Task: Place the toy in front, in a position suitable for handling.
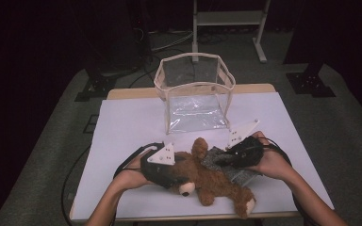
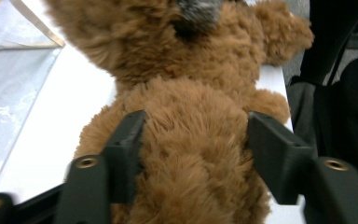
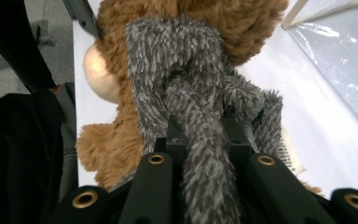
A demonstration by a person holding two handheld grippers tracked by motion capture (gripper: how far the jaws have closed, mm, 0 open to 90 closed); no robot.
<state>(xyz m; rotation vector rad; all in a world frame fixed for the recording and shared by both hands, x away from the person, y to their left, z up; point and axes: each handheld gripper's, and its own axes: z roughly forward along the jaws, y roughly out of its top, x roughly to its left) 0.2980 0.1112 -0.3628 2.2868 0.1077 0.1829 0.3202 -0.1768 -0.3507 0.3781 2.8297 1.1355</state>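
My right claw (image 3: 200, 140) is clamped on the grey scarf (image 3: 191, 79) around the teddy bear (image 1: 207, 176) — my left claw (image 2: 193, 140) straddles its body, open. Bear lies on the tabletop (image 1: 122, 127); the clear bag (image 1: 193, 92) behind looks empty — packing not begun

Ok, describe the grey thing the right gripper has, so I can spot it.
On the white table, in front of the clear bag, lies a brown teddy bear. The grey scarf lies at its body, pinched in the right gripper: shaggy grey, not brown.
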